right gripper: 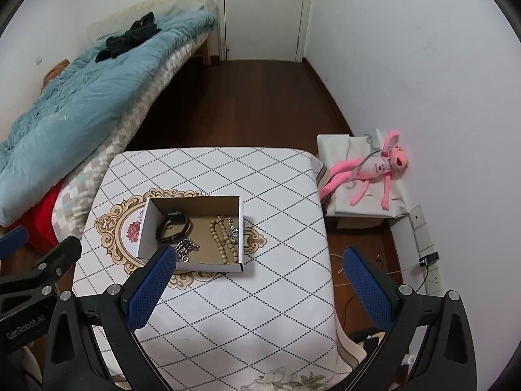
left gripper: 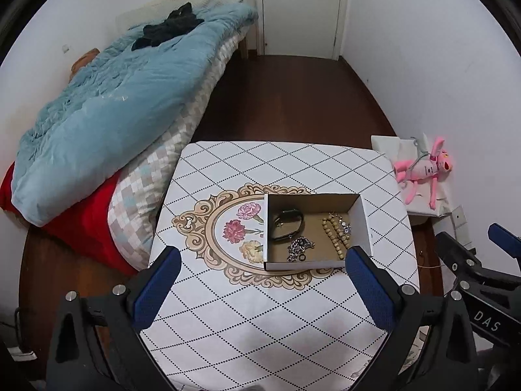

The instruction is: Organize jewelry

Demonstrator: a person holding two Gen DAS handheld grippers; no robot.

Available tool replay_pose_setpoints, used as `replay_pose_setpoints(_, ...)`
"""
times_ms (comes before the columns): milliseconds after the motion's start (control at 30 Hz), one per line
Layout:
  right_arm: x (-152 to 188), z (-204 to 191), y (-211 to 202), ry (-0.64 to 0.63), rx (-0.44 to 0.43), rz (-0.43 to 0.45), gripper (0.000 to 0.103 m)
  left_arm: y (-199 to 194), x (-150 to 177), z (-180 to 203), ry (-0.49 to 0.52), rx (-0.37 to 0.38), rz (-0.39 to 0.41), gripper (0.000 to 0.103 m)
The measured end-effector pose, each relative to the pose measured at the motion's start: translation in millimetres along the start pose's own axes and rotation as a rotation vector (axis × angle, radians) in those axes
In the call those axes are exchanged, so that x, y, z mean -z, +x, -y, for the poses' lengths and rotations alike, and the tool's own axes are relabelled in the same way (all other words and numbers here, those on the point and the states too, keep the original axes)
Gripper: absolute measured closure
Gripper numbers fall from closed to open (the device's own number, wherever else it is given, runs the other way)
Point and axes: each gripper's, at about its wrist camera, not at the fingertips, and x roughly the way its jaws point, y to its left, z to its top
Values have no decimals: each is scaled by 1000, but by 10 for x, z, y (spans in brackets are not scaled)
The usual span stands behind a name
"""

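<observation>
The left gripper point(left gripper: 263, 272) and the right gripper point(right gripper: 259, 272) both hover with jaws spread wide, holding nothing, blue pads facing inward; they sit side by side, each showing at the edge of the other's view, 2 black frames pointing forward

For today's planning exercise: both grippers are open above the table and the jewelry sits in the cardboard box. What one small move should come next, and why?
Probably ease the right gripper forward and down toward the beaded necklace in the cardboard box. Both it and the left gripper are open, empty and short of the box, and the necklace lies on the box's right side, apart from the black bracelet.
</observation>
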Motion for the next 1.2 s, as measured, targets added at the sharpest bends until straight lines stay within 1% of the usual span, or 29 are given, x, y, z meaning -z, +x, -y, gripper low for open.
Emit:
replay_pose_setpoints(233,-40,-17,218,-10,-7,-62,0,186,-15,0,-2,-2,-49,0)
replay_pose_setpoints(467,-7,15,316,-11,-3,-91,0,291,17,4,-3,-10,-76,0)
replay_pose_setpoints(1200,16,14,364,-32,-4,-114,0,354,71,-18,-5,-32,-94,0)
